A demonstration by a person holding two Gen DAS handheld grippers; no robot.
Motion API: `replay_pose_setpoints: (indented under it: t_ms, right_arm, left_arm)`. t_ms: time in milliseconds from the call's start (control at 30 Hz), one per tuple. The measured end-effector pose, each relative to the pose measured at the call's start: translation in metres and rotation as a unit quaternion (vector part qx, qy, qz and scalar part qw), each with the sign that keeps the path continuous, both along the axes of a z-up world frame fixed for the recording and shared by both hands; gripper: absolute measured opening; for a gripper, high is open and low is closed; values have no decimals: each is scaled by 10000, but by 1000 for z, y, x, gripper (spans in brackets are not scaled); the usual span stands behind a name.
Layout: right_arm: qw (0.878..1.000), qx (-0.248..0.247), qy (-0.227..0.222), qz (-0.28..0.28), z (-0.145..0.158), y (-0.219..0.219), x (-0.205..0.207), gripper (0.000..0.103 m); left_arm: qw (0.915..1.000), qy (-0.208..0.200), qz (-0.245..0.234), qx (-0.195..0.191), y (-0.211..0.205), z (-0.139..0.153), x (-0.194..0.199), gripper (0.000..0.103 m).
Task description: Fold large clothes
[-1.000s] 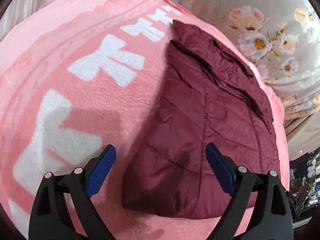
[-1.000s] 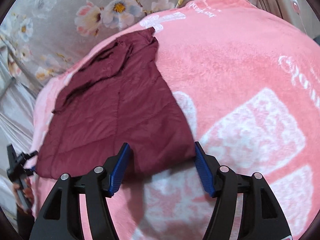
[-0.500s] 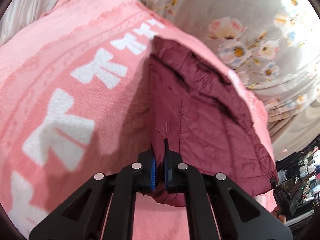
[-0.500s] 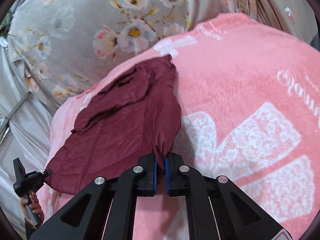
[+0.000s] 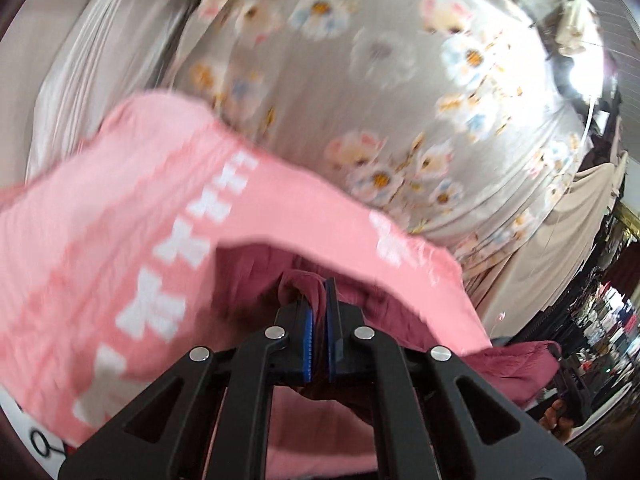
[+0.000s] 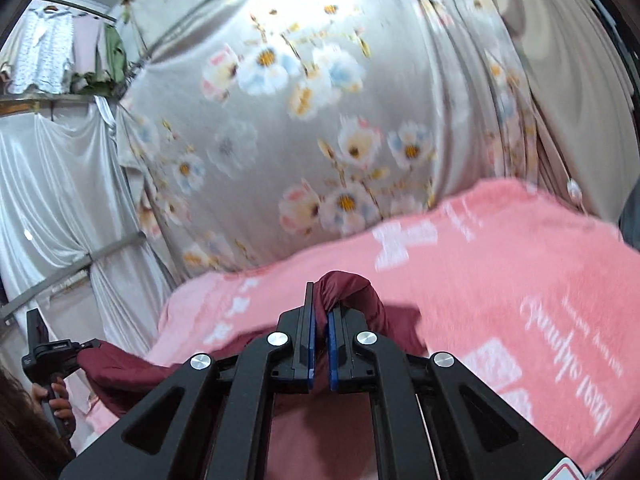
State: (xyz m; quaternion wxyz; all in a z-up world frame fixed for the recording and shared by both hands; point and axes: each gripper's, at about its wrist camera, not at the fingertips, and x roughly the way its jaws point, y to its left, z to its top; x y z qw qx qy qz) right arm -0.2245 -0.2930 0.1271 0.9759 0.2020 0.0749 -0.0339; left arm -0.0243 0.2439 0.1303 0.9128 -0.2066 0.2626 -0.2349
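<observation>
Both grippers clamped on maroon jacket [image 6: 352, 292]: left gripper [image 5: 318, 312], right gripper [image 6: 320, 320], one hem corner each. Lifted off pink blanket [image 6: 500, 264]; rest trailing ahead, long axis away from claws.

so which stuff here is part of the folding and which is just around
In the job:
- maroon jacket, pinched at two spots
- left gripper, shut on it
- right gripper, shut on it

Just around:
- pink blanket underneath
- floral curtain
- hanging clothes
</observation>
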Motion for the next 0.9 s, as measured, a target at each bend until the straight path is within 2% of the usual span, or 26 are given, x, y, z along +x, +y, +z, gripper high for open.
replay_pose_setpoints:
  t_ms: [100, 233, 333, 467, 567, 667, 800, 900]
  right_arm:
    - [9999, -90, -23, -130, 14, -6, 43, 4]
    - [9968, 357, 567, -429, 2, -29, 134, 4]
    - [9890, 475, 1225, -674, -26, -39, 202, 4]
    - [9730, 500, 2059, -912, -84, -44, 270, 4]
    - [9656, 388, 2357, -1023, -112, -44, 296, 4]
    - [9598, 366, 2570, -1067, -130, -47, 316, 4]
    - [9510, 427, 2864, -1085, -155, -55, 336, 4]
    - [9443, 570, 3082, -1003, -180, -59, 348, 5]
  left_arm:
    - [9998, -105, 69, 168, -19, 18, 29, 4]
    - [9967, 225, 395, 674, -54, 13, 101, 4]
    - [9875, 770, 686, 1190, -83, -20, 170, 5]
    - [9664, 1561, 852, 1857, -114, -86, 244, 5]
    - [9524, 1931, 881, 2187, -128, -132, 275, 5]
    - [9449, 2091, 870, 2365, -138, -161, 292, 6]
    - [9413, 2081, 838, 2522, -149, -181, 302, 6]
    - [9422, 2005, 767, 2572, -156, -193, 307, 7]
